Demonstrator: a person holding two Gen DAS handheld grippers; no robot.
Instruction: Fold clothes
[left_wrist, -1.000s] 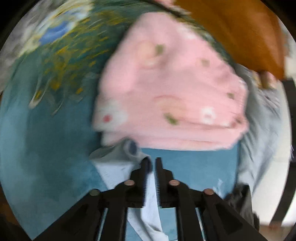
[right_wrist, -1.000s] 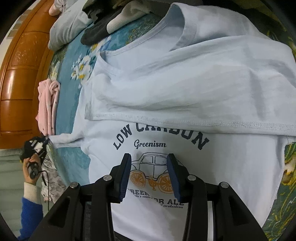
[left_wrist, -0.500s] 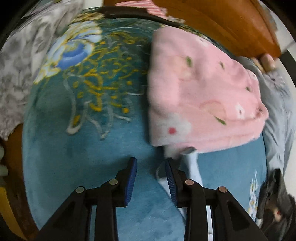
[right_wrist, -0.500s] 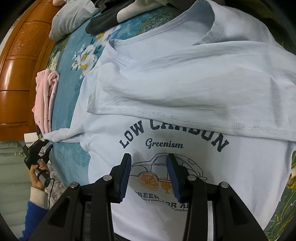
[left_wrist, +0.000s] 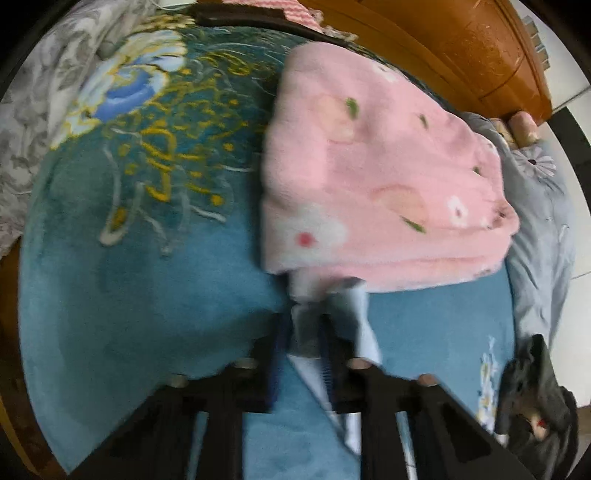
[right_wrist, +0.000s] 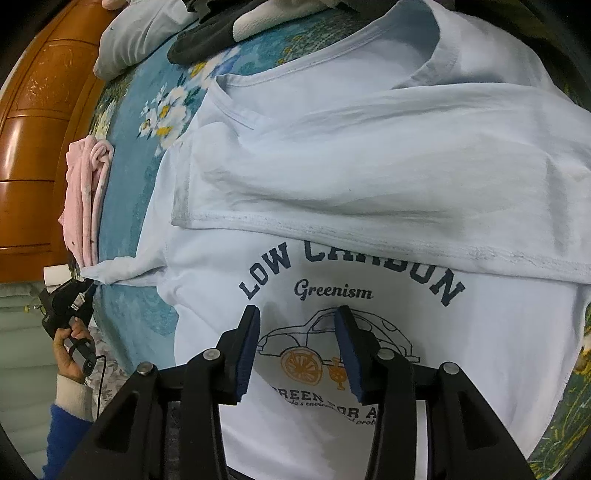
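Soft, even indoor light in both fisheye views; one sharp, one smeared.

The left wrist view is motion-blurred: the pink fleece and the left gripper lose their edges, and the blanket pattern streaks at far left. The right wrist view is crisp, with print on the white T-shirt readable and faint grey shadows in its folds. Glare shines on the wooden headboard. Both frames bend strongly near their black circular borders.

Motion blur smears the left gripper, so its grip on the pale blue cotton T-shirt's sleeve beside it stays unclear.
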